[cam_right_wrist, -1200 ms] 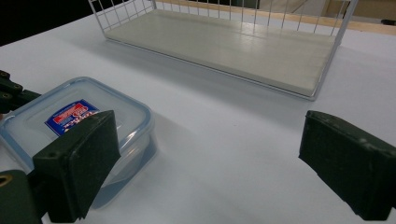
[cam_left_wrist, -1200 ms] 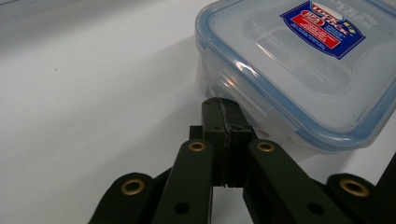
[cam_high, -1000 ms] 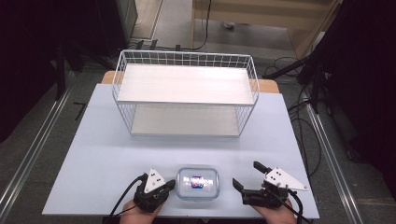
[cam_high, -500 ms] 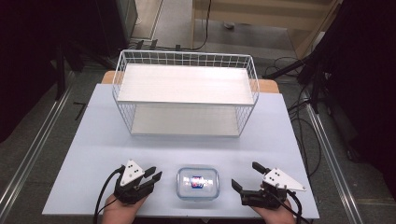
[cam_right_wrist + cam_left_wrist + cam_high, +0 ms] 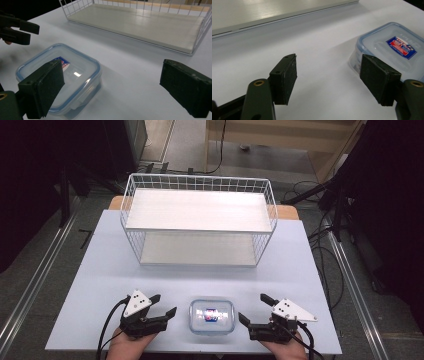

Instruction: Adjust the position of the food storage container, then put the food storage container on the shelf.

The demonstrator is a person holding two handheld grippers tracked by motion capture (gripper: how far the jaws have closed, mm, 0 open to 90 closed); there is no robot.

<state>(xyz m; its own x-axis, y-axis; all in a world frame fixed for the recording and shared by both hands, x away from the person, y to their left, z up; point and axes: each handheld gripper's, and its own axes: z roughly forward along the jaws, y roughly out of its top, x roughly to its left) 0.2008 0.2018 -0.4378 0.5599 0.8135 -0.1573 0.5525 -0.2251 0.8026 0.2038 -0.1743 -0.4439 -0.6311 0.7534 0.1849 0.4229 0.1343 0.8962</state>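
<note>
Pale blue and bare across most of its width, the tabletop [image 5: 90,285] sits among dark floor, cables and stands. At its far half stands a white wire rack [image 5: 198,222] with two pale shelves, one above the other, well apart from everything at the near edge. Near that front edge, roughly at the middle, lies a small clear plastic container [image 5: 211,316] with a blue-rimmed lid and a red and blue label on top; it rests flat with its lid on. It lies between the two tools, touched by neither. The left hand-held gripper [image 5: 159,306] is just to the left of the container, jaws pointing toward it and slightly away from the person; its jaws have just been opening and now stand apart with nothing between them except bare tabletop. In the left gripper view the container [image 5: 392,47] lies beyond and beside one jaw, outside the gap. The right hand-held gripper [image 5: 252,308] is just to the right of the container, its jaws spread wide and also gripping nothing. In the right gripper view the container [image 5: 60,77] sits partly behind one jaw, with the gap open over bare tabletop toward the rack.
</note>
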